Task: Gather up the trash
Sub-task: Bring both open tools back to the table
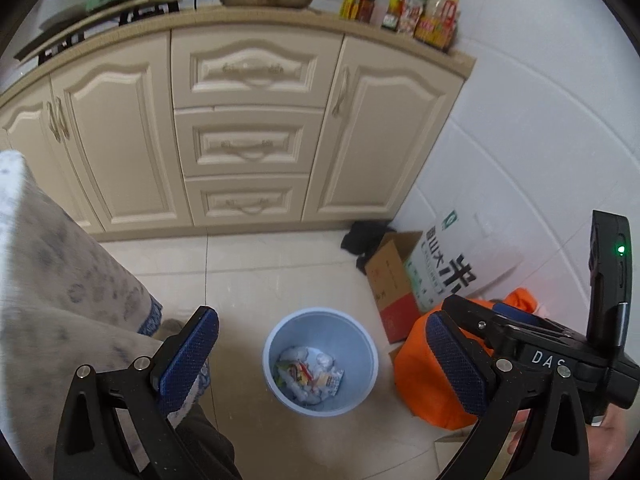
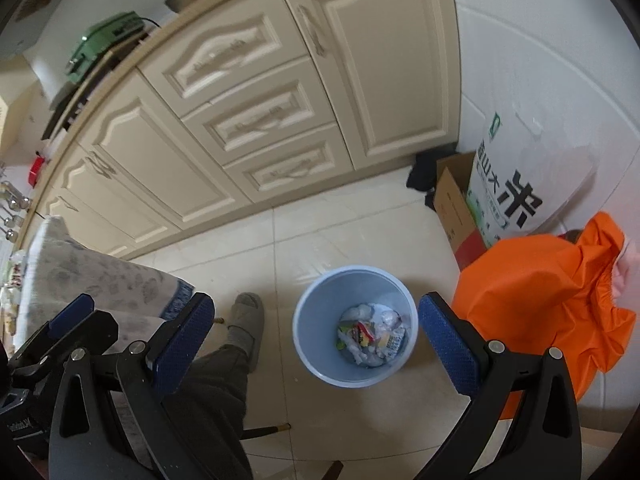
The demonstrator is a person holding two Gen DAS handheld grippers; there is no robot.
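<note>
A pale blue trash bin (image 1: pixel 362 338) stands on the tiled floor, and it shows in the right wrist view (image 2: pixel 312 308) too. Crumpled paper and wrappers (image 1: pixel 309 374) lie in its bottom, also seen from the right wrist (image 2: pixel 372 338). My left gripper (image 1: pixel 322 360) is open and empty, held above the bin. My right gripper (image 2: pixel 316 342) is open and empty, also above the bin. The right gripper's body (image 1: pixel 532 332) shows at the right of the left wrist view. The left gripper's finger (image 2: pixel 72 314) shows at the left of the right wrist view.
An orange bag (image 2: pixel 552 304) sits right of the bin, with a cardboard box (image 2: pixel 454 208) and a white rice sack (image 2: pixel 516 184) against the wall. Cream cabinets (image 1: pixel 248 132) stand behind. A patterned tablecloth (image 1: pixel 52 280) hangs at left. A person's slippered foot (image 2: pixel 250 320) is beside the bin.
</note>
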